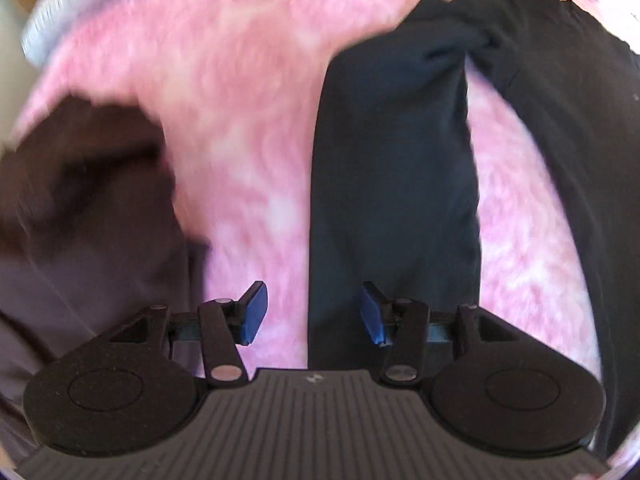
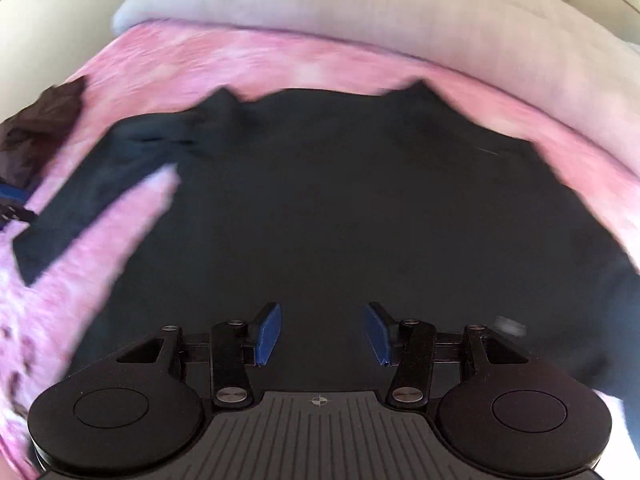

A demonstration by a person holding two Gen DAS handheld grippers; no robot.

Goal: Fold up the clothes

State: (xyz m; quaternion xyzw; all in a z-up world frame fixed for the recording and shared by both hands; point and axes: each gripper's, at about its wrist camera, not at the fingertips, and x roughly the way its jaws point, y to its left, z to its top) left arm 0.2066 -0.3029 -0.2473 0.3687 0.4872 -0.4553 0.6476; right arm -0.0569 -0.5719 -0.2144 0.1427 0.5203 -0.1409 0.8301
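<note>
a black long-sleeved cotton garment (image 2: pixel 340 208) lies spread on the fuzzy pink blanket (image 1: pixel 240 140). both the left gripper (image 1: pixel 312 312) and right gripper (image 2: pixel 323 334) hover above, jaws parted, holding nothing.

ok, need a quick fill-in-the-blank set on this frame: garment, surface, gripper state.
1. The black shirt lies spread on a ____ blanket.
2. Both the left gripper and the right gripper have their jaws ____, with nothing between the pads.
3. The gripper pads are coloured ____.
4. In the left wrist view, a ____ garment lies left of the black sleeve.

Missing words: pink; open; blue; brown
</note>
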